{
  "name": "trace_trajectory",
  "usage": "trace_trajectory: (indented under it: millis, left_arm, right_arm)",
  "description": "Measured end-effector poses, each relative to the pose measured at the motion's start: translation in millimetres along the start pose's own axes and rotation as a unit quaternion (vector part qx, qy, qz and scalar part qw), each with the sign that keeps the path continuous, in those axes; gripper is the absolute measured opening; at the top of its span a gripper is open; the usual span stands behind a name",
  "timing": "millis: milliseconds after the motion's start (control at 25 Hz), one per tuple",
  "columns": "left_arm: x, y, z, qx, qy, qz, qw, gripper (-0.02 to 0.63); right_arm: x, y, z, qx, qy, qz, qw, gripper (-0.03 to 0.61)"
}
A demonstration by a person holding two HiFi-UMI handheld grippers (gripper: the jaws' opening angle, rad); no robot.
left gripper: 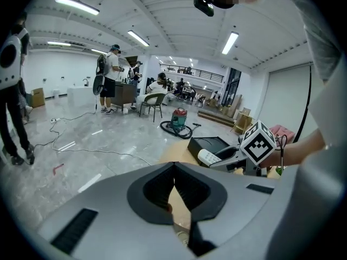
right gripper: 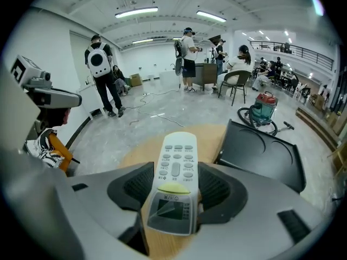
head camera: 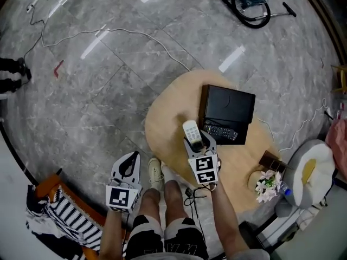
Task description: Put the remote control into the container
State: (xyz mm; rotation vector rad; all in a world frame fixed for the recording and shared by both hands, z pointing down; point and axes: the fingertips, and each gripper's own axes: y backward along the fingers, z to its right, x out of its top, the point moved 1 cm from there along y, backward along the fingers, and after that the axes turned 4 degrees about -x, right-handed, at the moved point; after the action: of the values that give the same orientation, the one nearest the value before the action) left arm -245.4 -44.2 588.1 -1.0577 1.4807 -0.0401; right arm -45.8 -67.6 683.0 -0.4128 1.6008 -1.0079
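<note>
**A:** How far along is this?

**B:** About halfway, I'd say. The remote (right gripper: pixel 175 164) is off the table (head camera: pixel 165 121) but not yet in the container (head camera: pixel 228 104).

**A:** What has hold of it?

**B:** The right gripper (right gripper: pixel 174 193). Its jaws are partly open, just the width of the remote, and they press on both long sides at the screen end. The button end sticks out ahead, toward 12 o'clock.

**A:** And where is that compared with the container?

**B:** In the head view the remote (head camera: pixel 192 134) hangs over the middle of the table. The container is near it at about 1 o'clock, and they aren't touching. A black remote (head camera: pixel 221 131) already lies in the container's near part.

**A:** What about the other gripper?

**B:** The left gripper (left gripper: pixel 173 172) has its jaws closed together with nothing between them. It sits off the table at about 8 o'clock (head camera: pixel 129 166), over the floor and well away from the work.

**A:** So what's left to do?

**B:** As I read it, carry the remote the short way toward 1 o'clock, lower it into the container, and let go. The flowers (head camera: pixel 268 184) at 4 o'clock are out of that path.
</note>
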Motion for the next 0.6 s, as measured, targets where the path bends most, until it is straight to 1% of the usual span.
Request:
trace_trajectory:
  millis: [160,400,480,600]
  left_arm:
    - [7.1,-10.3,10.1,-0.015,-0.01,0.0,0.9998,0.008]
    - [12.4,-24.5,22.6,-0.034,-0.02,-0.003,0.9992,0.008]
    - [12.6,-28.6,26.2,-0.039,-0.022,-0.005,0.999,0.008]
    - [11.6,-34.2,31.5,-0.046,-0.024,-0.008,0.9987,0.008]
  right_arm:
    - [-11.4,13.6,25.8,-0.02,0.007,-0.008,1.0,0.25]
    - [-29.7,31.0,63.3,-0.044,0.038,-0.028,0.998,0.25]
    - [-36.4,35.5,74.0,-0.048,0.052,-0.035,0.997,0.25]
    - [-47.4,40.5,85.6,-0.044,0.085,-0.047,0.994,0.25]
